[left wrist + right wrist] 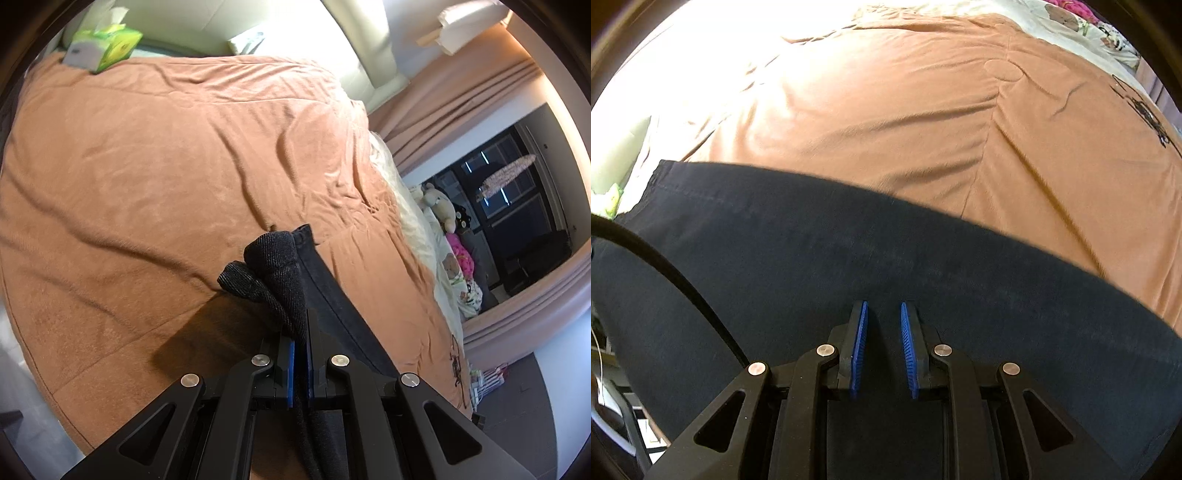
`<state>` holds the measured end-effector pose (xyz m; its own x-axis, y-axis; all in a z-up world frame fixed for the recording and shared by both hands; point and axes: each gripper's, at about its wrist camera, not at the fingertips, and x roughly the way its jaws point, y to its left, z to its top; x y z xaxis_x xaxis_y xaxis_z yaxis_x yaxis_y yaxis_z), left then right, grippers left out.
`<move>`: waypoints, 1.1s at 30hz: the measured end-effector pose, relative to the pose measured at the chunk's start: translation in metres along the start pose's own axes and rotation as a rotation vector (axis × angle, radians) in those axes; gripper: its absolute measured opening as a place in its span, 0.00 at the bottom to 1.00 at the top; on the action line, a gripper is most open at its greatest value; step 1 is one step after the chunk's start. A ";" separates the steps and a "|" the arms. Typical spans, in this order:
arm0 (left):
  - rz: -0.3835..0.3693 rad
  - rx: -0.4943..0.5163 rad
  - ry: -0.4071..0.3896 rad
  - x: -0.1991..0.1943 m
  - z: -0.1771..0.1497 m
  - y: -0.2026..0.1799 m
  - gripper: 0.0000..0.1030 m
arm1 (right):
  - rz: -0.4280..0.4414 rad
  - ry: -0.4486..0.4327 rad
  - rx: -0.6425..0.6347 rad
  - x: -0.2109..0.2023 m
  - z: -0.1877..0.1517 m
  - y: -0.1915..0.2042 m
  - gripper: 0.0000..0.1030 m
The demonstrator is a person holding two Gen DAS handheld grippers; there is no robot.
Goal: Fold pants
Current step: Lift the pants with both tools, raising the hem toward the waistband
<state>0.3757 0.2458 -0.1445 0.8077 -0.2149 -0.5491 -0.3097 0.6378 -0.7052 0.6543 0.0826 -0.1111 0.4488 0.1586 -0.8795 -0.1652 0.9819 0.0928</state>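
Green tissue box [105, 46] holding white tissues, on orange blanket [166, 155]

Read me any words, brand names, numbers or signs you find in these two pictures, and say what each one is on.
No text can be read.
Tissue box: green and white print, too blurred to read.
Orange blanket: dark stitched drawing near its edge, no letters made out.
Dark pants: no label or tag in view.

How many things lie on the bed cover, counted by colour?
Dark navy: 1, the pants
Green and white: 1, the tissue box
Total: 2, both on the orange bed cover
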 end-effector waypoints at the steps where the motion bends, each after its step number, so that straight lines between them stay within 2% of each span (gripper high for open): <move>1: -0.004 0.004 0.000 -0.001 0.001 -0.003 0.04 | 0.010 0.002 0.005 -0.001 -0.004 0.000 0.15; 12: -0.073 0.103 -0.029 -0.028 0.008 -0.068 0.04 | 0.108 0.011 -0.004 -0.034 -0.071 0.018 0.15; 20: -0.134 0.191 -0.048 -0.050 0.002 -0.125 0.04 | 0.220 0.010 0.014 -0.054 -0.118 0.025 0.15; 27: -0.181 0.273 -0.052 -0.065 -0.007 -0.175 0.04 | 0.281 0.008 0.027 -0.069 -0.143 0.017 0.15; 31: -0.203 0.321 -0.053 -0.072 -0.013 -0.203 0.04 | 0.234 -0.056 0.030 -0.088 -0.145 0.000 0.21; 32: -0.212 0.332 -0.054 -0.074 -0.015 -0.211 0.04 | 0.217 -0.072 0.039 -0.094 -0.146 -0.007 0.31; 33: -0.221 0.345 -0.054 -0.076 -0.017 -0.219 0.04 | 0.218 -0.094 0.053 -0.101 -0.148 -0.015 0.38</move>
<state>0.3735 0.1096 0.0435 0.8638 -0.3412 -0.3708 0.0529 0.7931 -0.6067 0.4816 0.0363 -0.0922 0.4875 0.3737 -0.7891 -0.2218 0.9271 0.3021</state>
